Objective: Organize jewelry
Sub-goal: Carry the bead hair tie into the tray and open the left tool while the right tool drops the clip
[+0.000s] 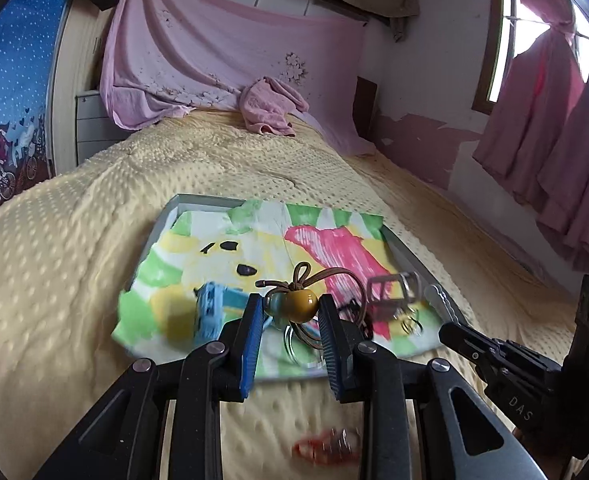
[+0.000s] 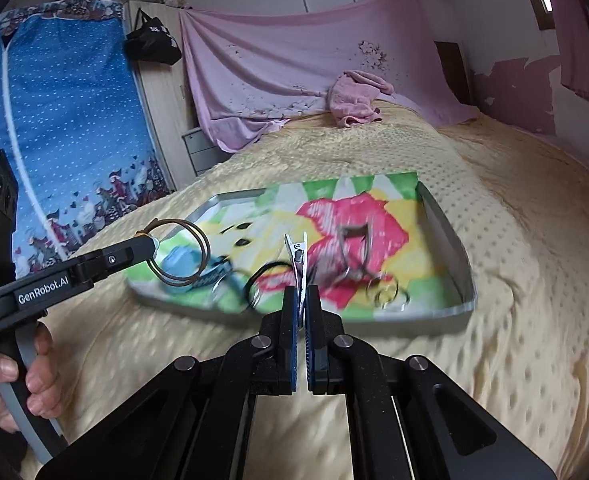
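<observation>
My left gripper (image 1: 290, 304) is shut on the yellow and teal beads of a brown cord bracelet (image 1: 300, 301) and holds it above the near edge of the grey tray (image 1: 206, 201); the bracelet's cord loops (image 2: 182, 254) hang from it in the right wrist view. My right gripper (image 2: 301, 292) is shut on a silver hair clip (image 2: 297, 256), held upright over the tray's (image 2: 460, 268) near edge. On the tray's colourful cloth (image 2: 346, 216) lie a blue clip (image 1: 210, 310), an eyelash curler (image 2: 354, 252), metal rings (image 2: 388, 296) and a black hair band (image 2: 262, 280).
The tray lies on a bed with a yellow dotted blanket (image 1: 74, 260). A blurred red item (image 1: 326, 446) lies on the blanket near me. A pink towel (image 1: 270, 106) lies at the bed's head, pink curtains (image 1: 554, 168) hang right, a blue curtain (image 2: 66, 128) left.
</observation>
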`<state>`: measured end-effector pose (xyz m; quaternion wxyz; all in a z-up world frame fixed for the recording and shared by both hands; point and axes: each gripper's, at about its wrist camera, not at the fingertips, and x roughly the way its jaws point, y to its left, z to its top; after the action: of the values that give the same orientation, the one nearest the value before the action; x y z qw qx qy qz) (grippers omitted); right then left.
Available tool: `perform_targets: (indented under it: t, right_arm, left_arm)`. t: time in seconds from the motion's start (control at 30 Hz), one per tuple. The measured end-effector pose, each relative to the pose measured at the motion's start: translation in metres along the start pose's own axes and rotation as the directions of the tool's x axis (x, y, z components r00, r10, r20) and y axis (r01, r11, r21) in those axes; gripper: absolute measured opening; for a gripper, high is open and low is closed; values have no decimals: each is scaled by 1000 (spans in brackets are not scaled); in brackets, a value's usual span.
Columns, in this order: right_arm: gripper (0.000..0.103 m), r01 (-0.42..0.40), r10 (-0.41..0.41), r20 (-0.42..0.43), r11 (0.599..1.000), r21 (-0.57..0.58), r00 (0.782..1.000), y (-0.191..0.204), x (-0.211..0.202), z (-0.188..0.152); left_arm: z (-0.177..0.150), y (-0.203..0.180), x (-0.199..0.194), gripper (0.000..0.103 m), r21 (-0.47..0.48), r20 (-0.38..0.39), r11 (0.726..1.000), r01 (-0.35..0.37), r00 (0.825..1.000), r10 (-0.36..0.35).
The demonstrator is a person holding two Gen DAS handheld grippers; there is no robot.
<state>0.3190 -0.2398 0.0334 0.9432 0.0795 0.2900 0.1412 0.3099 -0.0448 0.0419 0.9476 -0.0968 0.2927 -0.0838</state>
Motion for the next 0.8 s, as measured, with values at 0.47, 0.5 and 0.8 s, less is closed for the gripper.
perform_targets:
  t: [0.47,0.5,0.8]
  right_arm:
    - [3,4,-11,-155,999,-40,988,-4,70,6]
    - [4,7,-15,-166,999,-46,986,-3,73,5]
    - [5,10,-19,-177,999,-52,984,-1,74,0]
  left_arm:
    - [-7,-8,51,27,45,-101,999,7,995,-3]
    - [-8,-8,52,27,47,-104,999,8,995,-3]
    - [-15,-5,48,47,20,-93,1000,-6,996,8]
